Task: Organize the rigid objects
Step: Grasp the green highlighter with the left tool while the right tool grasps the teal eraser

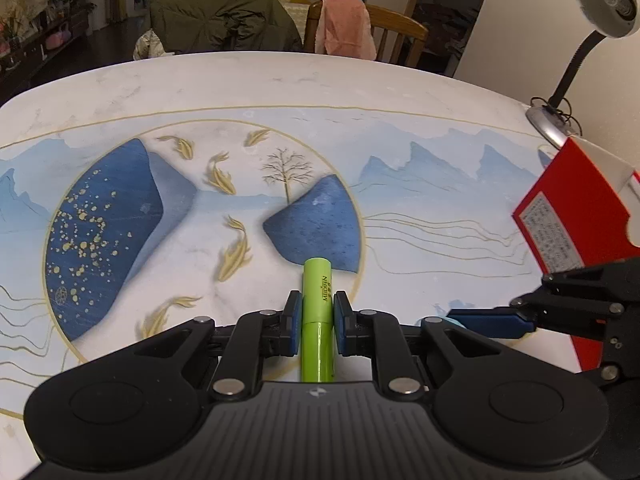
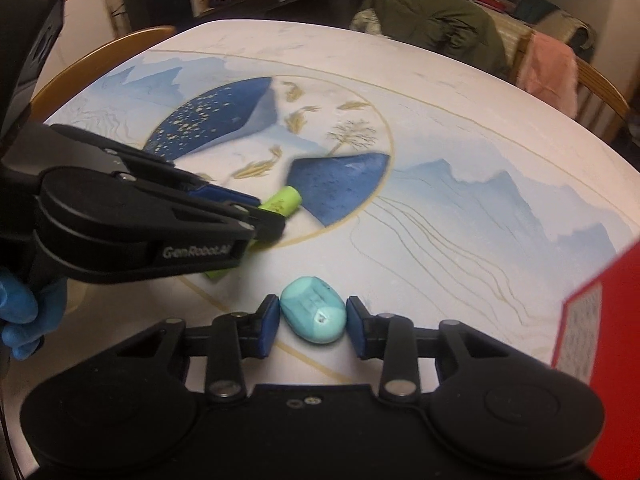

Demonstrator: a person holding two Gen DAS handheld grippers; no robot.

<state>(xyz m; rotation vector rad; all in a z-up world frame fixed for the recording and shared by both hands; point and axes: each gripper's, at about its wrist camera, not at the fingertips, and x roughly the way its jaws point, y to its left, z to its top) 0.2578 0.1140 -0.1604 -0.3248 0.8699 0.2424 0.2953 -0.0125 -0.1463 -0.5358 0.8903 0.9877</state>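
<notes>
A lime-green tube (image 1: 316,280) lies on the painted tabletop (image 1: 360,92), pointing away from me. My left gripper (image 1: 317,304) is shut on it, both blue pads pressing its sides near the cap joint. The right wrist view shows this gripper (image 2: 272,216) from the side, with the tube's end (image 2: 286,201) sticking out. A teal oval object (image 2: 312,308) rests on the table between the pads of my right gripper (image 2: 313,320), which touch its two sides. The right gripper (image 1: 460,318) also reaches in at the right of the left wrist view.
A red box (image 1: 568,216) stands at the table's right edge, close to the right gripper (image 2: 608,320). A white desk lamp (image 1: 604,0) rises behind it. Wooden chairs with a pink cloth (image 1: 344,28) and a green coat (image 1: 224,20) line the far side. A blue-gloved hand (image 2: 20,312) holds the left gripper.
</notes>
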